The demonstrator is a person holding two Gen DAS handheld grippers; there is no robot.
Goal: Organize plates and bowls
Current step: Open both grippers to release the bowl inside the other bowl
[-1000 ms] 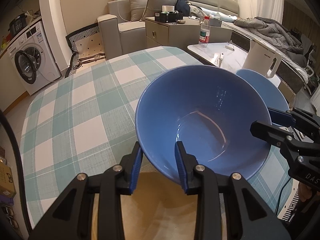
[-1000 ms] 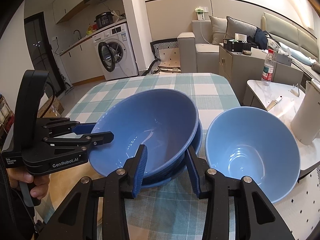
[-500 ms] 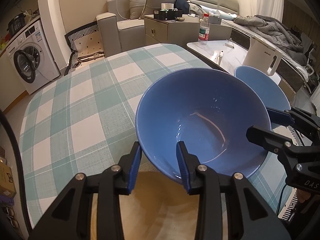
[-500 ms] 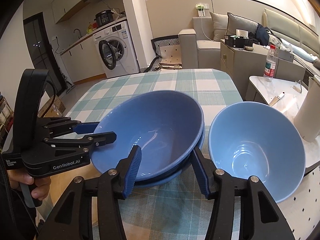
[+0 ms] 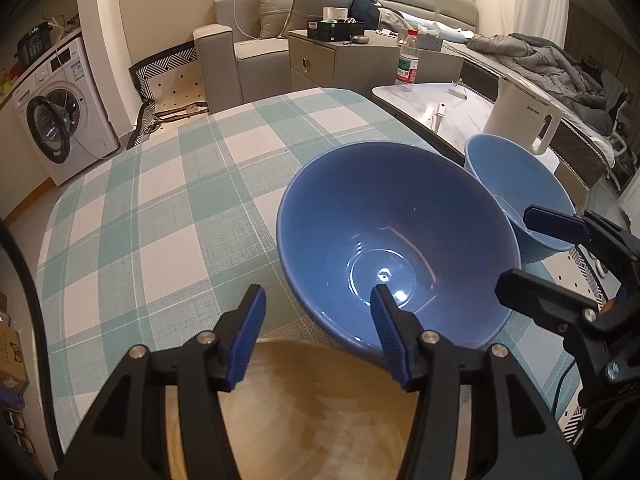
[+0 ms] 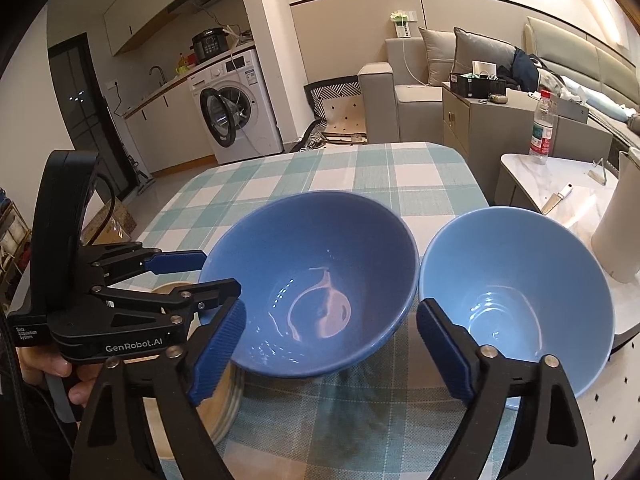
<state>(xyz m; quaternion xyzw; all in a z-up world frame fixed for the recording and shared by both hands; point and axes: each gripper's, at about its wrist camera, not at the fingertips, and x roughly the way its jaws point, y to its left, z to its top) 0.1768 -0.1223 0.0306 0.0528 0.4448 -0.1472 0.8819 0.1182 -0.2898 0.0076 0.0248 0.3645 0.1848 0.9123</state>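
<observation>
I see 2 blue bowls side by side on a green-and-white checked tablecloth (image 6: 400, 168). The dark blue bowl (image 6: 312, 292) sits at frame center, and the lighter blue bowl (image 6: 516, 304) sits just right of it. My right gripper (image 6: 328, 344), at the bottom of its view, has just been opening; its jaws are wide apart around the dark bowl's near rim, not pressing it. My left gripper (image 5: 316, 328) has also just been opening, jaws straddling that bowl's rim. A tan plate (image 5: 312, 412) lies beneath it.
</observation>
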